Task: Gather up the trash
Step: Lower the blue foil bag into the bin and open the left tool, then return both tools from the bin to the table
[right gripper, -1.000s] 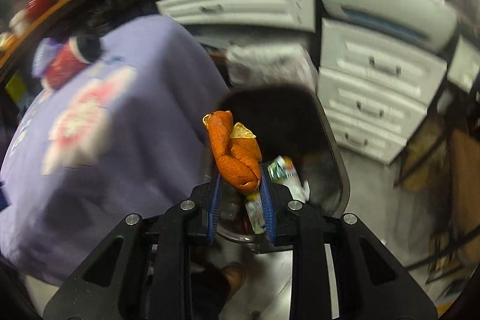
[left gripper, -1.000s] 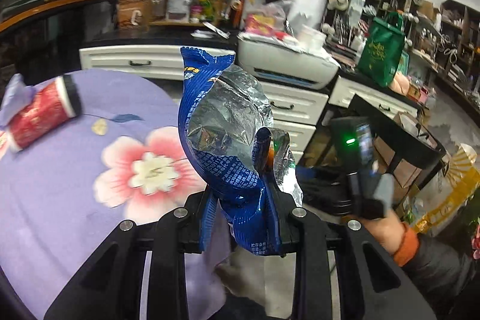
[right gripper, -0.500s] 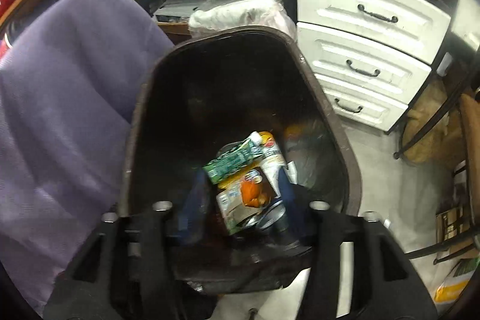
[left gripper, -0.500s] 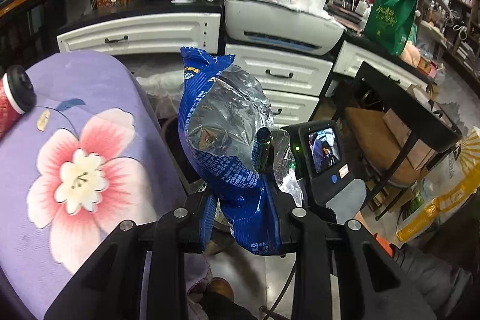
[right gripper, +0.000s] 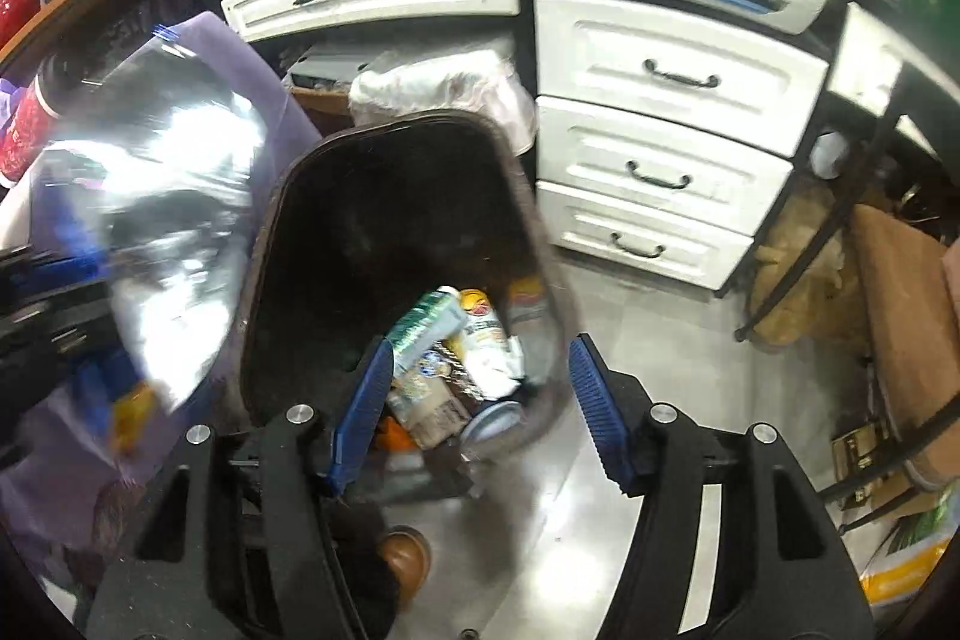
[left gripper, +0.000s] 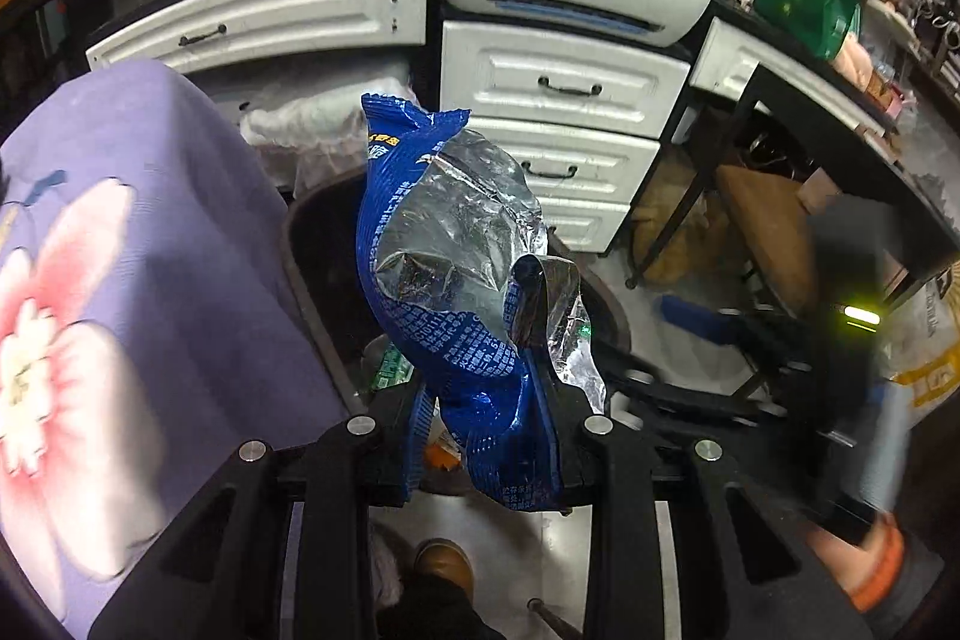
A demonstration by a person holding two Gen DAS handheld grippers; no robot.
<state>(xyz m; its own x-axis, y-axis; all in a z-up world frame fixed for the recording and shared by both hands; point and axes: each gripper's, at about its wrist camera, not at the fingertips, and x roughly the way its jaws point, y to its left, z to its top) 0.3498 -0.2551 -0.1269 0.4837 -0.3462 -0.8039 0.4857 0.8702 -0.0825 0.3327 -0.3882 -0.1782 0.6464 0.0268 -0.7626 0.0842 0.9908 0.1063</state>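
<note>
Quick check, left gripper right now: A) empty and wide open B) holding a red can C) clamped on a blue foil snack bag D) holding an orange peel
C: the left gripper has its pads pressed on the crumpled blue foil snack bag, held up above the dark trash bin.

Between the left gripper's [left gripper: 483,442] pads, the wrapper [left gripper: 456,280] is glossy blue plastic with crinkled silver foil inside. Left of it, matt purple cloth [left gripper: 180,280]. Ahead of the right gripper [right gripper: 480,406], the bin [right gripper: 396,220] looks dull dark plastic; floor [right gripper: 630,340] is shiny.
</note>
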